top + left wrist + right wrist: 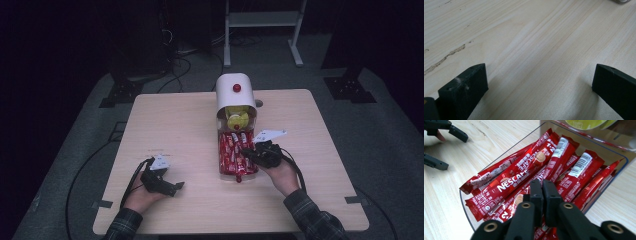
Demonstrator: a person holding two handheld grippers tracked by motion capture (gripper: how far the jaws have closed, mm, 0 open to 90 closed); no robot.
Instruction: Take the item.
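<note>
The red coffee sachets are lying heaped in a clear tray near the middle of the table, most of them pointing lengthwise along it. In the high view the tray is sitting just in front of a white container with a red knob, and a yellow thing is showing inside that container's clear front.

The right gripper is hovering over the near end of the heap, and its jaws are standing pressed together with only a thin slit between them. Whether anything is being pinched there is hard to say, since the tips are blocking the sachets beneath them; they seem to be just above or resting on the pile. In the high view the right gripper is reaching in from the tray's right side, the person's hand behind it.

The left gripper is sitting low over bare wood, well apart from the tray, with its jaws spread wide and nothing between them. In the high view the left gripper is pointing right, toward the tray, near the table's front left.
</note>
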